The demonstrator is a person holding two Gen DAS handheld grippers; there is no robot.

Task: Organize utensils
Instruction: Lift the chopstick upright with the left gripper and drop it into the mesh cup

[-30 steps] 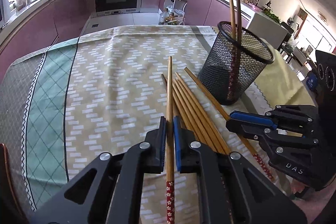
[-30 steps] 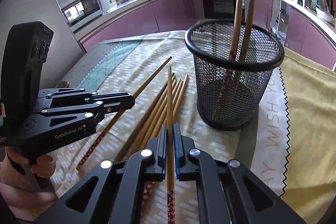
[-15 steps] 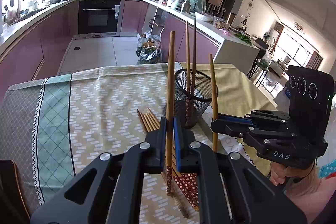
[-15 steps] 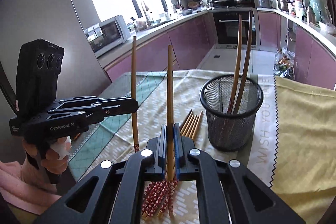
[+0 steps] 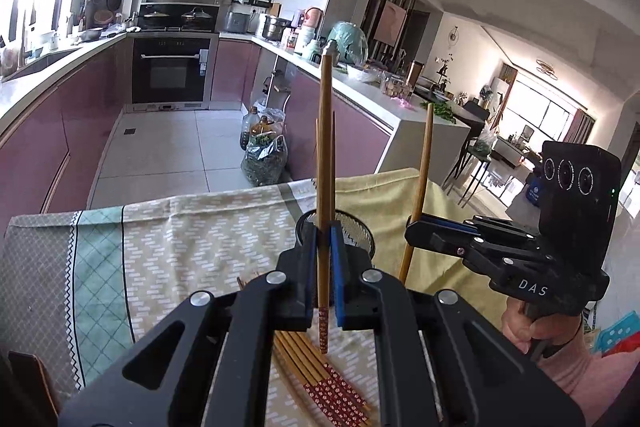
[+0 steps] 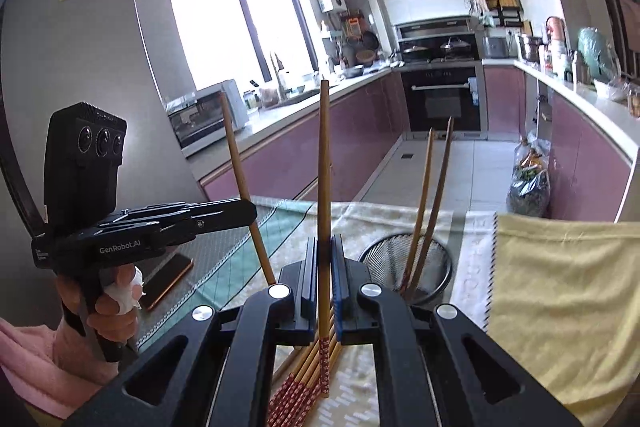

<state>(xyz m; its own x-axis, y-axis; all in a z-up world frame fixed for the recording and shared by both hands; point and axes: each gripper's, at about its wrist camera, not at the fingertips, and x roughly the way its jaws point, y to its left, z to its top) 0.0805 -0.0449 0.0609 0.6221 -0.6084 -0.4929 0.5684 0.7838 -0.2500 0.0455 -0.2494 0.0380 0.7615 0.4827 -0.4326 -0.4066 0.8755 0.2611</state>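
Starting with the desk (image 6: 560,287) under its patterned cloth, we see the black wire-mesh cup (image 6: 404,259) at two o'clock holding two chopsticks. Each hand-held gripper, left (image 5: 325,259) and right (image 6: 324,267), pinches one light, stiff, slippery wooden chopstick (image 5: 325,163) upright low on its shaft, above the loose chopsticks (image 6: 304,379).

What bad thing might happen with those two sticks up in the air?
Each gripper, left and right, pinches one chopstick near its patterned end, so the long top could swing or slip. The mesh cup already holds two leaning chopsticks, so a new one might knock them or miss the rim.
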